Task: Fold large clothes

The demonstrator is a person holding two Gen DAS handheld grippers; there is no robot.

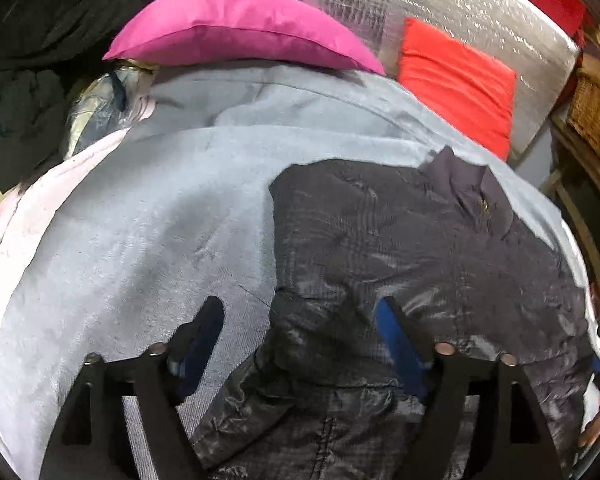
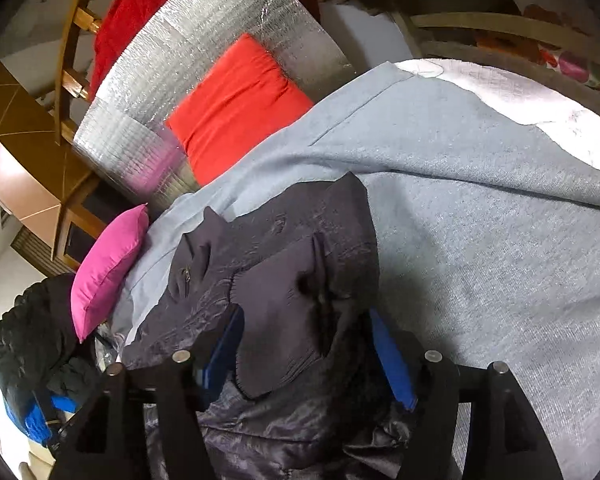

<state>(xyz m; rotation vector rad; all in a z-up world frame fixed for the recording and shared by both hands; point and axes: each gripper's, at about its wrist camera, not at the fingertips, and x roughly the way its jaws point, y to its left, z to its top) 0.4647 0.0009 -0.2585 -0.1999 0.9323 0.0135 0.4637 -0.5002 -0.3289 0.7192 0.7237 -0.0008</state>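
**Dark jacket spread on grey blanket between parted jaws**

Dark, shiny jacket (image 1: 400, 264) fabric is seen nearest both cameras, spread over a pale grey blanket (image 1: 140, 220) by which the bed is covered. A silver quilted panel (image 1: 460, 12) is propped behind, with a magenta pillow (image 1: 236, 28) and a red cushion (image 1: 456, 80) against it. A wicker basket (image 1: 592, 108) is set on wooden shelving; its contents cannot be told. The left gripper (image 1: 300, 320) is held wide open over the jacket's edge. The right gripper (image 2: 304, 332) is spread wide, a folded flap lying between its jaws, not clamped.
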